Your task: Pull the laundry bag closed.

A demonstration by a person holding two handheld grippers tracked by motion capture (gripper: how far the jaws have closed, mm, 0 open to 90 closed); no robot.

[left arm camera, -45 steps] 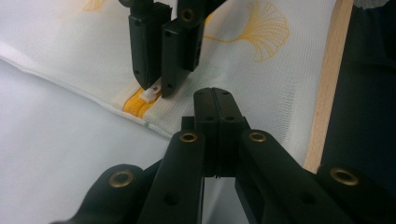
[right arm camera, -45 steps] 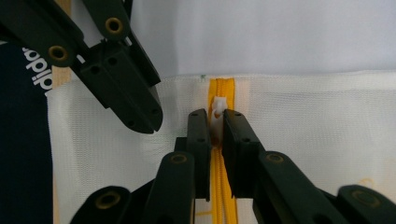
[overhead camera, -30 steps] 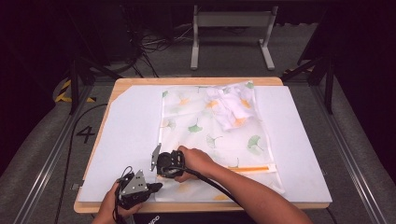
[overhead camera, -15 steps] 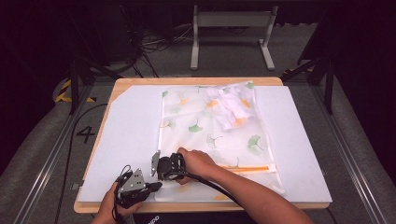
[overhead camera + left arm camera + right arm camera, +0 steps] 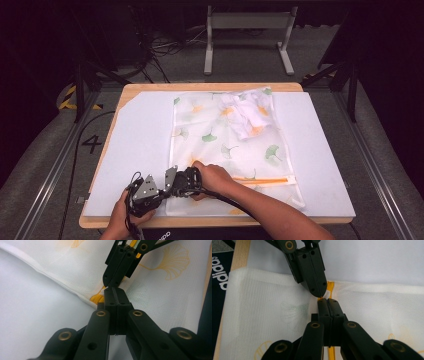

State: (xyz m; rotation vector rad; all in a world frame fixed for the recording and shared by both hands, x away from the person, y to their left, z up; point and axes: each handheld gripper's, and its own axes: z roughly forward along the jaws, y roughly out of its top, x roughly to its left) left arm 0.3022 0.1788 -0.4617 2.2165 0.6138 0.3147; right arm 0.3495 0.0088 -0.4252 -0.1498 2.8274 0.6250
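Observation:
A white mesh bag with a leaf print lies flat on the white mat. White clothing is bunched inside its far right corner. An orange zipper runs along the bag's near end. Both grippers meet tip to tip at the zipper's left end. My left gripper is shut on the bag's edge, pinching a white bit. My right gripper is shut right over the orange zipper, and what its jaws pinch is hidden.
The mat covers a wooden table, and the grippers work close to its near edge. A metal stand and cables lie on the floor beyond the table. Rails run along both sides.
The right gripper has slipped a little toward the near edge and closer to the left gripper. The bag and the clothing have not moved.

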